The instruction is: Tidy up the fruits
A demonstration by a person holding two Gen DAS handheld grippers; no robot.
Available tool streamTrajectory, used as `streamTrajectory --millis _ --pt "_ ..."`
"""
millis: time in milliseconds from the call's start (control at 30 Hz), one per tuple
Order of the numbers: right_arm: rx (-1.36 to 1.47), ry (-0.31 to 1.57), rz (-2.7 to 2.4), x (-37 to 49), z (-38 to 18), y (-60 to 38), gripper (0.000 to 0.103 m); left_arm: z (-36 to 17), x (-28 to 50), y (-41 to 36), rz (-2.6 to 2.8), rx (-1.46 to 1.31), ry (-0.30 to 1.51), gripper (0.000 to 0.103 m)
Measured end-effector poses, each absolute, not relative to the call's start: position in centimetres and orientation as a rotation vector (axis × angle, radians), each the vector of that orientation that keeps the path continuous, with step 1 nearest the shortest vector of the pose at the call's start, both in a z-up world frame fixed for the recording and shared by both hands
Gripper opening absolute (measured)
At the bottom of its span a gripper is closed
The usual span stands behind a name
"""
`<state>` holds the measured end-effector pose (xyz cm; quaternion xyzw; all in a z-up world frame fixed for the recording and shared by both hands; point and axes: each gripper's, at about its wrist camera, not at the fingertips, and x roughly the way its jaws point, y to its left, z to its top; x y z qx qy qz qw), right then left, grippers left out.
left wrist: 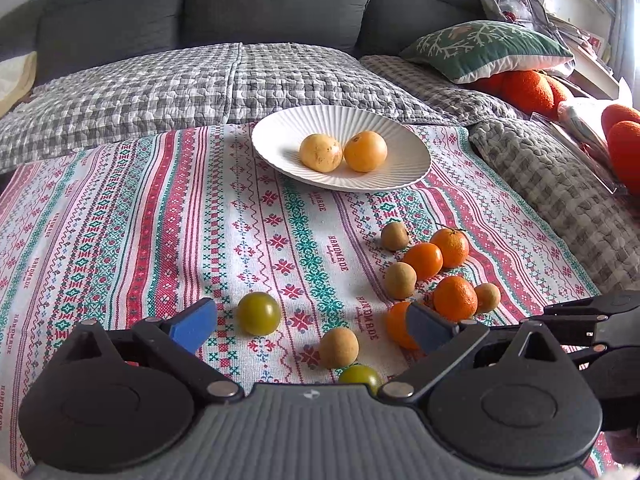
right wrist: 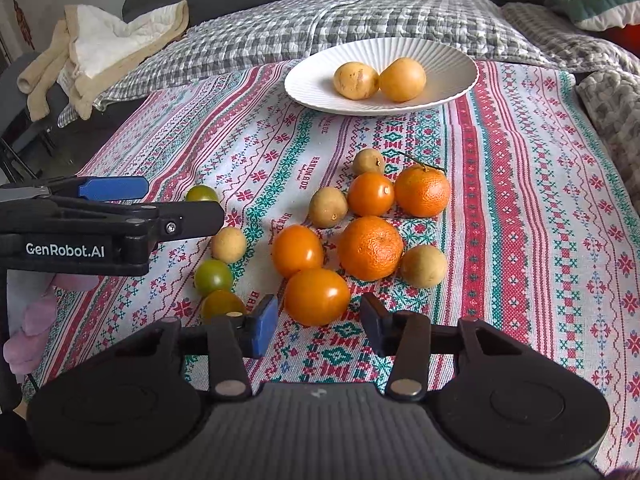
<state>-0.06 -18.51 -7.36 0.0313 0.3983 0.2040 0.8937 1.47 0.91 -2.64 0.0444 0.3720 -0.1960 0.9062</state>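
A white ribbed plate (right wrist: 448, 64) at the far side of the patterned cloth holds two yellow round fruits (right wrist: 356, 80). Nearer lie two tangerines (right wrist: 370, 248), several orange tomatoes, small tan fruits (right wrist: 328, 207) and green tomatoes (right wrist: 213, 277). My right gripper (right wrist: 318, 322) is low over the cloth. Its blue pads stand on either side of the nearest orange tomato (right wrist: 317, 296), with a narrow gap showing on each side. My left gripper (left wrist: 310, 326) is wide open above a tan fruit (left wrist: 338, 347) and a green tomato (left wrist: 258, 313), holding nothing.
A grey sofa with checked quilts (left wrist: 192, 88) runs behind the cloth. A green cushion (left wrist: 488, 48) and orange plush balls (left wrist: 528, 88) lie at the right. A beige blanket (right wrist: 104, 48) is heaped at the left. The left gripper's fingers (right wrist: 112, 188) reach in beside the fruit cluster.
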Motion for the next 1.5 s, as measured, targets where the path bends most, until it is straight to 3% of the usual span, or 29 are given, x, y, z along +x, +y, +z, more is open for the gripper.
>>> streamTrajectory --millis 267,700,1033,1500 --pt "0.027 0.781 0.382 -0.9 -6.6 -20.1 0.032 -3.0 0.9 -0.9 -0.505 0.148 0.776 0.088" --pt "0.052 0.757 0.303 -1.7 -6.3 -23.3 0.032 -4.7 0.4 -5.4 -0.626 0.31 0.803 0.049" --pt "0.046 0.756 0.307 -1.7 -6.3 -23.3 0.032 -5.2 1.3 -5.6 -0.609 0.278 0.836 0.026" --pt "0.05 0.752 0.31 -1.4 -6.2 -22.9 0.032 -3.9 1.2 -3.9 -0.568 0.21 0.831 0.025"
